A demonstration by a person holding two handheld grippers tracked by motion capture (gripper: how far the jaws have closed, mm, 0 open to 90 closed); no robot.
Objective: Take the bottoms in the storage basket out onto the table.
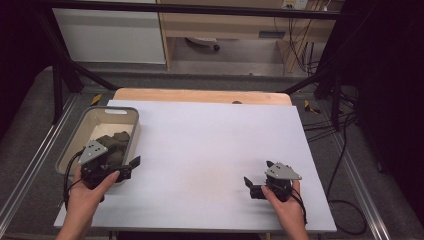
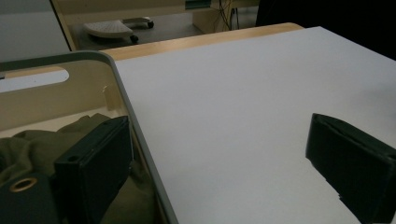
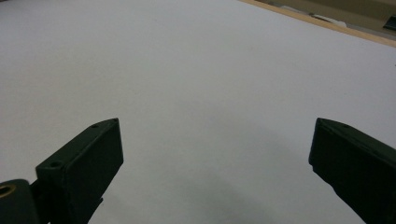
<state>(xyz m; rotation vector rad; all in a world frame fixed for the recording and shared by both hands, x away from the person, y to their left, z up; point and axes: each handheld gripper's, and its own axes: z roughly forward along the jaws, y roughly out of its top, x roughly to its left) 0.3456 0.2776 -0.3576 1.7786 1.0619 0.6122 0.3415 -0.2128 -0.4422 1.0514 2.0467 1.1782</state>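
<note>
High view: the left hand-held gripper [image 1: 134,162] hangs wide open over the soft, light cloth [image 1: 112,142] in the bin [image 1: 131,116]; pinch a top fold.

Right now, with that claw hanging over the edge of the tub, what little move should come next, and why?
Probably nudge the left claw further over the bin and down onto the olive cloth. Its jaws stand open astride the bin's rim, one over the cloth, one over the white table, and grip nothing. The right claw hangs open over bare table.

Cloth [image 1: 111,142]: you've got dark olive fabric, crumpled in a heap.
Place: it lies inside the beige bin [image 1: 131,131] at your left table edge.
</note>
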